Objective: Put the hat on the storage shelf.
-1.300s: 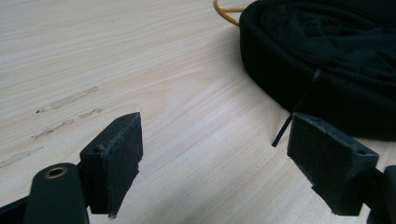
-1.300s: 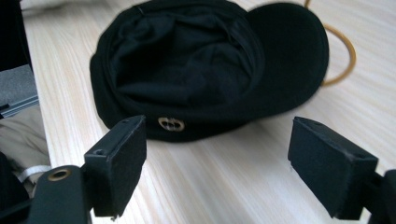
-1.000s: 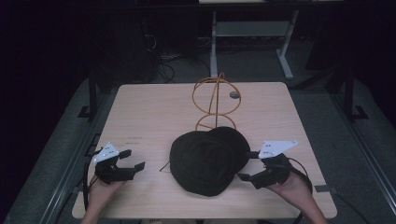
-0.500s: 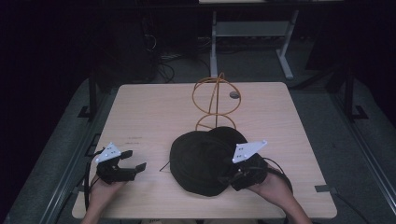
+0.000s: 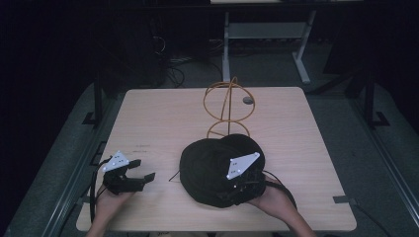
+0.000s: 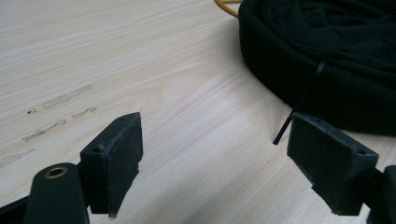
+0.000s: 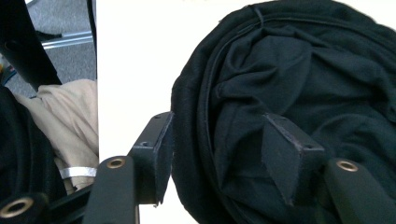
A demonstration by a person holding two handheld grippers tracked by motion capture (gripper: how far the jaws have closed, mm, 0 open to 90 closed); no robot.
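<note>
Now we hold the left hand-held gripper (image 5: 140, 177) wide open over bare surface (image 5: 163, 123); the black cap (image 5: 210, 165) lies mid-surface before the wire stand (image 5: 227, 106), its edge between the right hand-held gripper's (image 7: 217, 154) parted jaws.

I can read no text, label, brand, number or sign anywhere here: not on my grippers' grey plates, not on the black cloth, and not on the worktop.
</note>
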